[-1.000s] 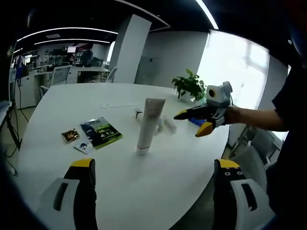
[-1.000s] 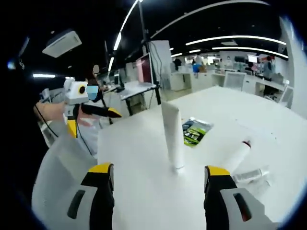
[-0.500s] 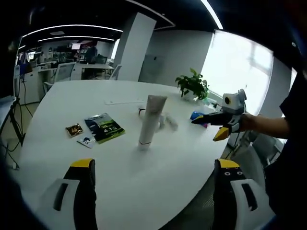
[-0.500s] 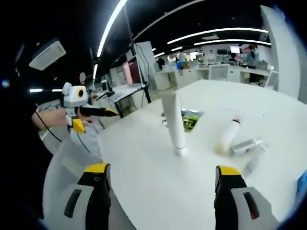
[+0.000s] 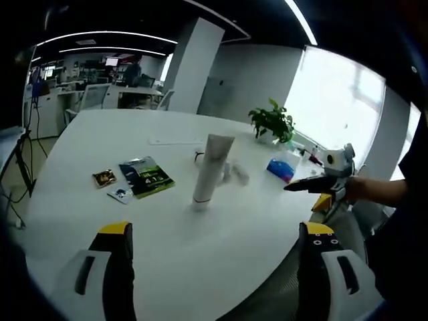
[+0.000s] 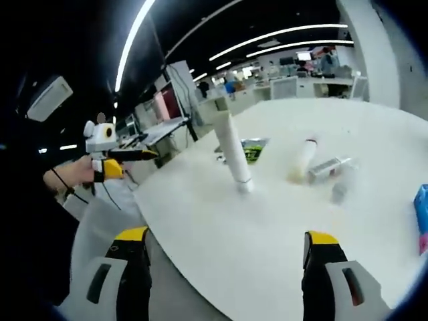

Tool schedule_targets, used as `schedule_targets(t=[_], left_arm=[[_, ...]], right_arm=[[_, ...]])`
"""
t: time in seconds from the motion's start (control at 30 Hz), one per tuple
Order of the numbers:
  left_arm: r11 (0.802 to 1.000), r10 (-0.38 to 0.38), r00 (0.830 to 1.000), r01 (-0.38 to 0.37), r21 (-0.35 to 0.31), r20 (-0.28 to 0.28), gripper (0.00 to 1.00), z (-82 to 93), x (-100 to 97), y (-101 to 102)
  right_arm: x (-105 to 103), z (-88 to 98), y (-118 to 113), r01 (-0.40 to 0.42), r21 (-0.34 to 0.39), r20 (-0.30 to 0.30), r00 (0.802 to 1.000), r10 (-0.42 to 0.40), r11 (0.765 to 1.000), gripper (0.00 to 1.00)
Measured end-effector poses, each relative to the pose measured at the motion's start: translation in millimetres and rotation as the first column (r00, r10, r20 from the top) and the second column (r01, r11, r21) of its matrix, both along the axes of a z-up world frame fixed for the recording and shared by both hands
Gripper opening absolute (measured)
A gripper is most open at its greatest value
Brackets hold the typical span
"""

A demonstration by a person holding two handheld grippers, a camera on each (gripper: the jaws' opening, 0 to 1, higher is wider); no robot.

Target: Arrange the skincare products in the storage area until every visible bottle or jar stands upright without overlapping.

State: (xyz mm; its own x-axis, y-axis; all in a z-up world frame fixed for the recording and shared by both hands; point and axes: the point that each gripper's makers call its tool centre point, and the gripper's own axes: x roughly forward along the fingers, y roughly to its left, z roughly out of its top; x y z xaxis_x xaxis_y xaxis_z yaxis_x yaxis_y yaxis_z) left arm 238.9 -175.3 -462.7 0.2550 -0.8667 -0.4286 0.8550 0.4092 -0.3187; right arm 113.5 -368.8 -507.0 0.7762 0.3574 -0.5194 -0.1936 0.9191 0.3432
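White table (image 5: pixel 221 234) is seen in both views, round-edged and carrying the skincare items. A white tube (image 5: pixel 210 168) stands upright on its cap near the middle, apart from everything else. Behind it, in the right gripper view, a bottle (image 6: pixel 302 158) and a clear-looking small tube (image 6: pixel 330 166) lie on their sides close together. A green packet (image 5: pixel 145 177) and two small sachets (image 5: pixel 104 178) lie flat to one side; a blue pack (image 5: pixel 279 168) sits near a potted plant (image 5: pixel 271 122). The left gripper (image 5: pixel 214 231) is held wide open over the near table edge, empty. The right gripper (image 6: pixel 227 237) is likewise spread wide and holds nothing.
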Motion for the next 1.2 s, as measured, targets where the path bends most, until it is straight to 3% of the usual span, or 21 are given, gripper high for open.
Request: schedule_targets(t=[0.27,0.7,1.2], left_arm=[[1.0,0.007,1.0,-0.007,0.023,-0.02,0.96,-9.8,-8.7,6.2],[1.0,0.006,1.0,-0.005,0.023,-0.013,0.96,-6.1,-2.9,4.8],[0.999,0.027,0.999,-0.027,0.019,-0.036,0.95,-11.9,0.3,6.4]], right_arm=[[-9.3,-9.8,-4.1,0.08,0.04,-0.017,0.997,-0.079,0.996,0.99],[-4.7,-6.9,-9.7,0.093,0.02,-0.021,0.995,-0.092,0.995,0.98],[32.3,-10.1,-24.1,0.113,-0.02,-0.09,0.989,-0.115,0.993,0.78]])
